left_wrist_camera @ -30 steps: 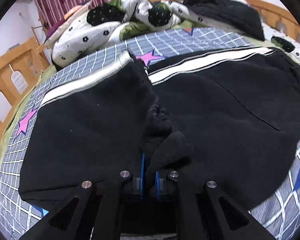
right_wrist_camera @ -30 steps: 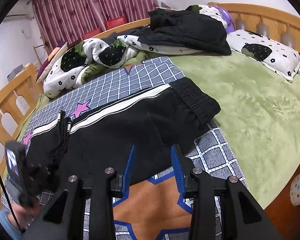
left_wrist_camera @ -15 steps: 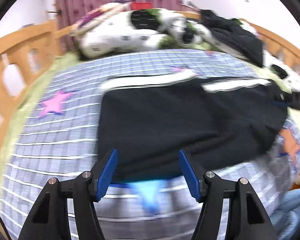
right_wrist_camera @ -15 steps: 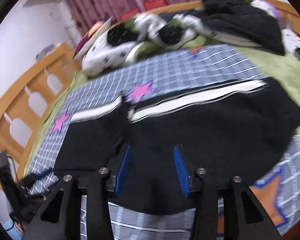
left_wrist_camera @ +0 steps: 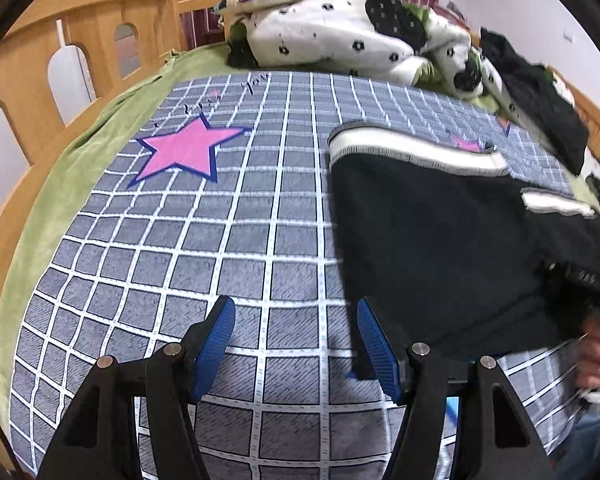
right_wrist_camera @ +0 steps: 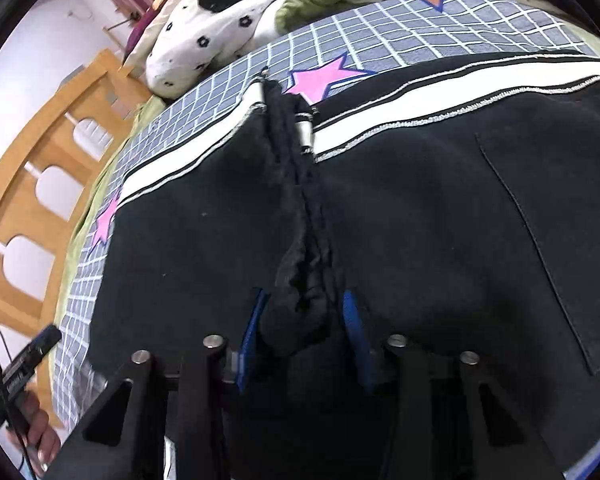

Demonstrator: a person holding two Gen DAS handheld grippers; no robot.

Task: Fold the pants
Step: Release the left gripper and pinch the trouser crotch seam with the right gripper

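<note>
The left tool (left_wrist_camera: 296, 344) hung wide open over the grid-patterned blanket (left_wrist_camera: 204, 240) on the bed, near the blanket's front edge, with nothing between its blue fingers (left_wrist_camera: 214, 338). A pink star (left_wrist_camera: 184, 152) was printed on the blanket toward its far left corner, and the wooden bed rail (left_wrist_camera: 32, 64) ran along the left side beyond a strip of green sheet (left_wrist_camera: 84, 148). A heap of black-and-white spotted bedding (left_wrist_camera: 340, 36) lay at the far edge of the bed. To the right of the left tool, the black pants (left_wrist_camera: 440, 248) lay flat on the blanket, their white side stripe (left_wrist_camera: 412, 150) on the far side; the pants' near left corner was just beside the tool's right finger, and whether it touched could not be told.

In the right wrist view, the pants (right_wrist_camera: 440, 208) covered most of the blanket (right_wrist_camera: 400, 32), with the white stripe (right_wrist_camera: 188, 168) running along their far edge and a pocket seam visible on the right half. A bunched ridge of black fabric (right_wrist_camera: 300, 216) ran down the middle of the pants toward the camera. The right tool (right_wrist_camera: 302, 336) stood partly open at the near end of that ridge, a lump of the fabric sitting between its blue fingers (right_wrist_camera: 354, 332); whether the fingers pressed on the cloth could not be told. At the lower left of this view, a hand (right_wrist_camera: 40, 432) held the left tool's handle off the bed's near left corner.
</note>
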